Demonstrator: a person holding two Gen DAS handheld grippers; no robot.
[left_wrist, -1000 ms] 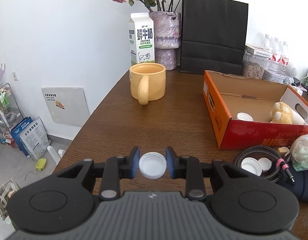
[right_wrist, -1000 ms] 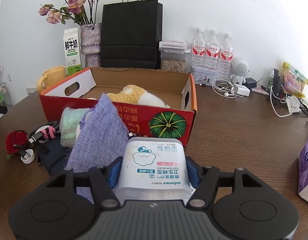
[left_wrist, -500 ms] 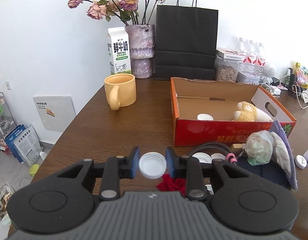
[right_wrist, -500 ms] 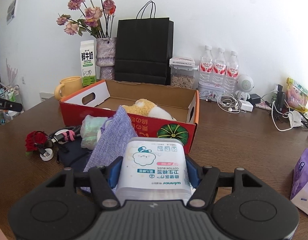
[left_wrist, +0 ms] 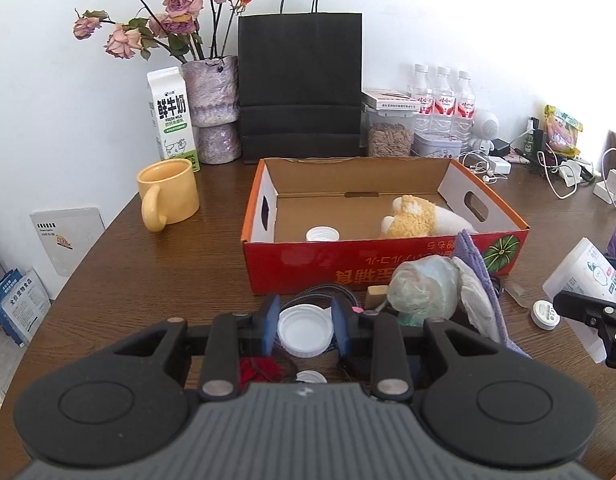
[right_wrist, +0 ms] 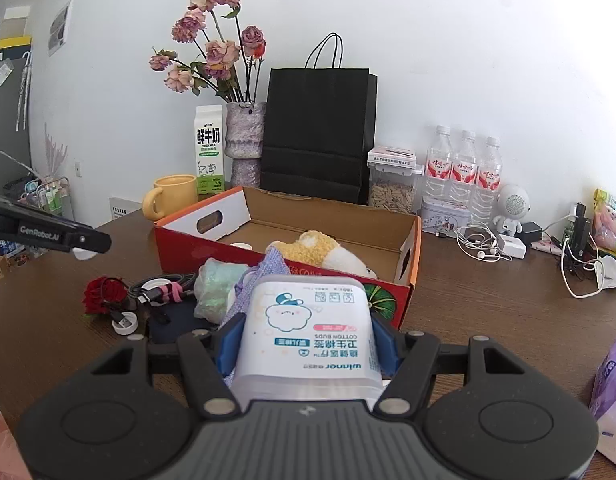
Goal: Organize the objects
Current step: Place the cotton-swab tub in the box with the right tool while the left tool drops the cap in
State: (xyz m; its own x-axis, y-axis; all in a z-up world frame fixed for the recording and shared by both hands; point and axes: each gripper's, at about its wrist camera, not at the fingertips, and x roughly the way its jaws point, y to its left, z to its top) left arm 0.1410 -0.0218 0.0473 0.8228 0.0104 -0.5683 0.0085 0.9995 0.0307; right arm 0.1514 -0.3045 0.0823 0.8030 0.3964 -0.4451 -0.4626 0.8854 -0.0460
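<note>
White bottle cap [left_wrist: 305,331] sits pinched between the blue pads of the left gripper [left_wrist: 305,330], jaws narrow and pressing on its rim; it is round and ribbed, its flat face turned toward the camera, so it has no long axis to speak of. Just below the jaws lie a red fabric rose [left_wrist: 260,368] and a second white cap [left_wrist: 310,377] on the brown table [left_wrist: 148,280]. Just beyond the jaws is a coiled braided cable [left_wrist: 320,294], and to their right a crumpled pale plastic bag [left_wrist: 424,290] with a lilac cloth pouch [left_wrist: 478,276]. Farther ahead stands the red cardboard box [left_wrist: 348,268], open-topped, with another cap [left_wrist: 322,234] and a yellow plush toy [left_wrist: 416,216] inside.

The right gripper [right_wrist: 306,344] clamps a white plastic box of cotton buds [right_wrist: 308,328] — jaws set fairly wide, pads flat on its two sides. The pack bears a cloud cartoon and blue print reading upside down; its long axis runs forward along the fingers, with the top face tilted up toward the camera. Ahead of these jaws lies the same pouch [right_wrist: 268,268], then the red box, with the left gripper's tip to the far left.

Against the wall stand a yellow mug [left_wrist: 168,192], a milk carton [left_wrist: 172,116], a vase of dried roses [left_wrist: 214,108] and a black paper bag [left_wrist: 300,84].
</note>
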